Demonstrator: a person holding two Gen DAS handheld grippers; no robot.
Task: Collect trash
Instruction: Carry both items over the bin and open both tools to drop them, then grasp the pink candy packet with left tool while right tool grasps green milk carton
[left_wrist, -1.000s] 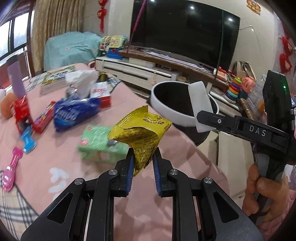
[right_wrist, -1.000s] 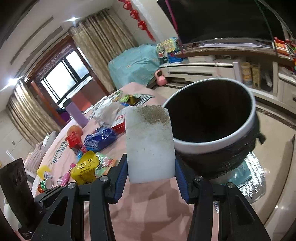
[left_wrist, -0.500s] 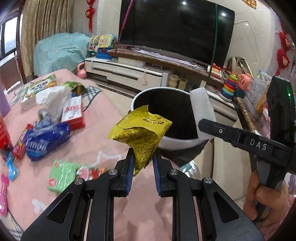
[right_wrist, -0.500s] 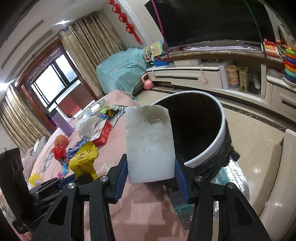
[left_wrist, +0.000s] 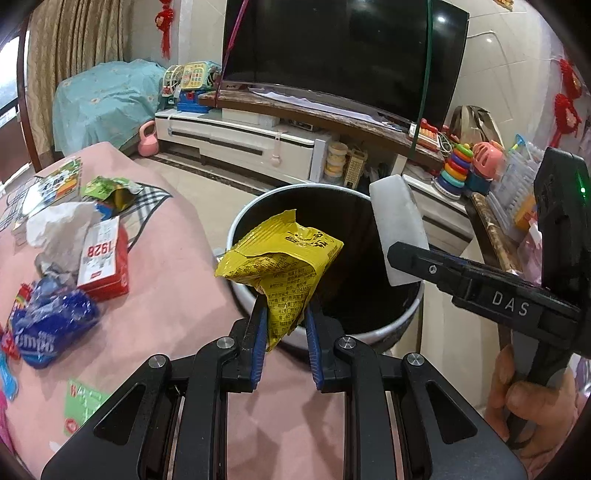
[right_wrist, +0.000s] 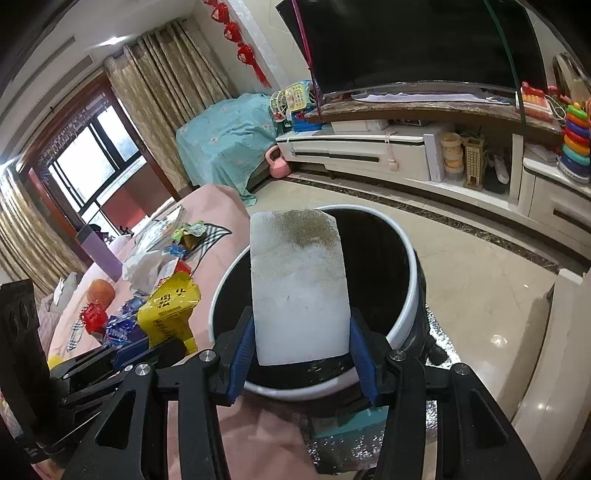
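The left tongs (left_wrist: 283, 325) are pinched narrow on the lower corner of a yellow wrapper (left_wrist: 284, 266), holding it over the near rim of the bin (left_wrist: 388, 325); the right tongs (right_wrist: 301, 354) are spread wider, clamping a white sponge (right_wrist: 299, 291) upright above the bin's dark mouth; the desk (left_wrist: 177, 258) beside it carries other wrappers.

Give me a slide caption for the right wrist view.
Right claw holds a soiled white sponge over the black-lined trash bin, left claw's yellow snack wrapper alongside.
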